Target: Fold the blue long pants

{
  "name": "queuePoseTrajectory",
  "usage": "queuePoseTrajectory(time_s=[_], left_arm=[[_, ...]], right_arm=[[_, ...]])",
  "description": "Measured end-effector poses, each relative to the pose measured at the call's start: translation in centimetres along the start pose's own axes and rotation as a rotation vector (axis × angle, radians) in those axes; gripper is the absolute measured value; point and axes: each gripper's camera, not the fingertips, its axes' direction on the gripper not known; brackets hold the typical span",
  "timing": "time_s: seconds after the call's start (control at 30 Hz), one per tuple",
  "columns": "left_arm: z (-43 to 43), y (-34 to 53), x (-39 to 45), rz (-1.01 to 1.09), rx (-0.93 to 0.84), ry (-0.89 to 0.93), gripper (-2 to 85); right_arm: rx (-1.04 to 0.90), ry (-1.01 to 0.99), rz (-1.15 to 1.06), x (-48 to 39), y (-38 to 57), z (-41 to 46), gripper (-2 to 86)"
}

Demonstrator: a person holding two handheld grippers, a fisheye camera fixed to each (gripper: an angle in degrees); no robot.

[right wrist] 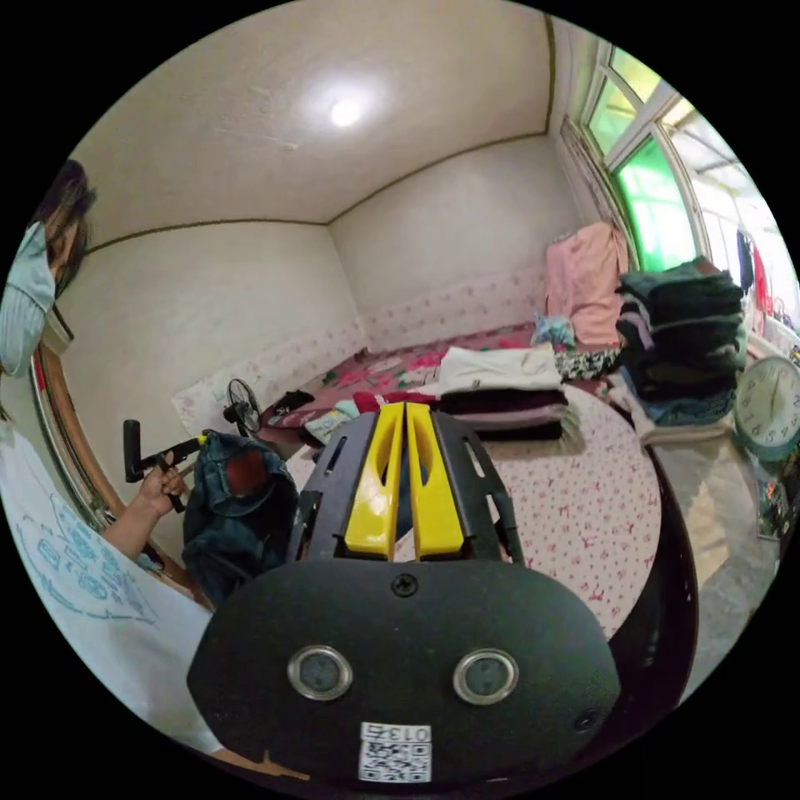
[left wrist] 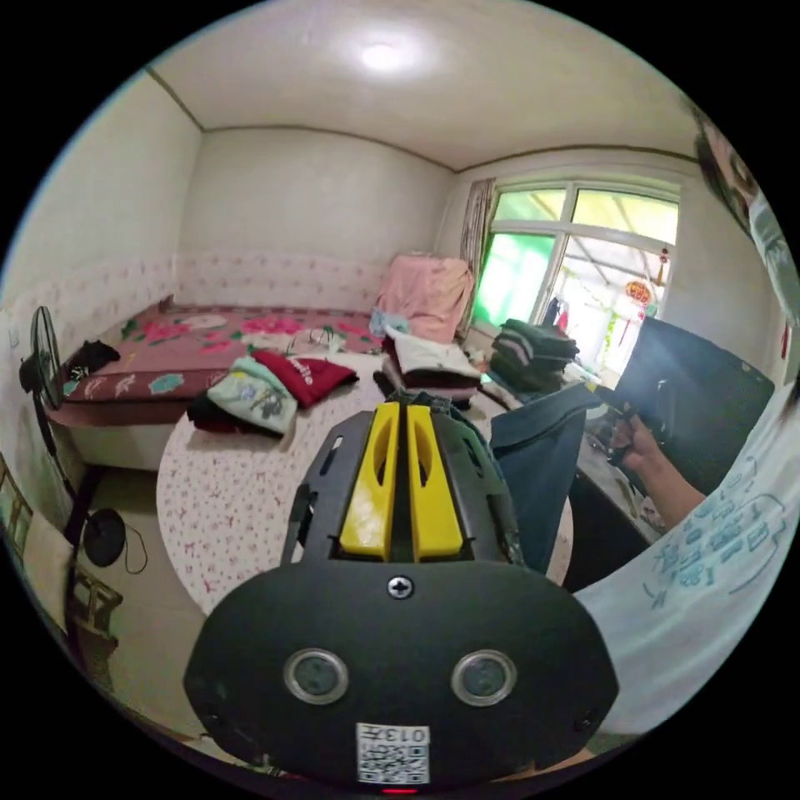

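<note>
Both pairs of yellow jaws are pressed together on the blue long pants (left wrist: 537, 467): the left gripper (left wrist: 401, 417) and right gripper (right wrist: 403, 417) each pinch an edge. Held well apart, they keep the garment hanging in the air beside the round table (left wrist: 233, 508), probably to straighten it before folding.

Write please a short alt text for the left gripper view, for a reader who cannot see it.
The left gripper, yellow jaws shut on blue pants, holds them up over a round table with a pink-patterned cloth. The pants stretch toward a hand holding the other gripper. Folded clothes lie on the table.
</note>
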Motion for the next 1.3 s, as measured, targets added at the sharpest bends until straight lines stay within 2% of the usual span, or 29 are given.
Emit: queuePoseTrajectory(time_s=[0.03,0.1,0.17,0.23,0.3,0.4,0.7,0.8,0.9,1.0,1.1,1.17,1.3], left_arm=[[-0.4,-0.4,0.0,-0.006,0.05,-0.014,0.4],[0.6,-0.1,-1.2,-0.027,0.038,-0.077,0.4],[2.9,1.6,-3.7,-0.138,-0.079,-0.16,0.5],[5.0,5.4,-7.8,-0.363,-0.174,-0.131,0.4],[4.8,8.4,-9.7,-0.505,-0.175,-0.152,0.5],[3.8,10.8,-10.8,-0.55,-0.175,-0.185,1.6],[11.4,10.8,-7.5,-0.314,-0.465,-0.083,15.8],[13.3,10.3,-8.0,-0.322,-0.478,-0.098,15.1],[15.9,10.2,-9.6,-0.334,-0.558,-0.048,5.7],[15.7,8.6,-10.3,-0.307,-0.549,-0.04,2.8],[11.3,4.6,-11.0,-0.269,-0.38,-0.061,2.0],[7.8,2.5,-11.5,-0.249,-0.254,-0.073,1.8],[1.8,2.1,-12.6,-0.239,-0.009,-0.154,1.7]], right_arm=[[0.06,0.021,-0.026,-0.5,-0.3,-0.4,0.2],[0.106,0.096,-0.063,-0.8,-0.5,-0.1,0.4],[-0.03,0.182,0.011,0.8,-0.8,2.3,0.5],[-0.155,0.16,0.092,2.3,-0.6,3.8,0.6],[-0.179,0.177,0.113,2.8,0.4,4.4,0.9],[-0.217,0.262,0.1,2.9,2.0,5.0,2.3],[-0.781,-0.23,-0.083,-4.3,8.4,20.1,8.2],[-0.917,-0.279,-0.135,-6.6,11.2,24.9,8.6],[-1.02,-0.354,-0.073,-6.8,12.5,28.9,5.5],[-1.003,-0.405,-0.153,-7.3,10.4,29.8,3.8],[-0.779,-0.454,-0.154,-5.9,4.1,26.9,3.0],[-0.539,-0.444,-0.159,-4.1,-1.4,22.8,2.7],[-0.23,-0.274,-0.153,-0.3,-6.4,16.5,2.4]])
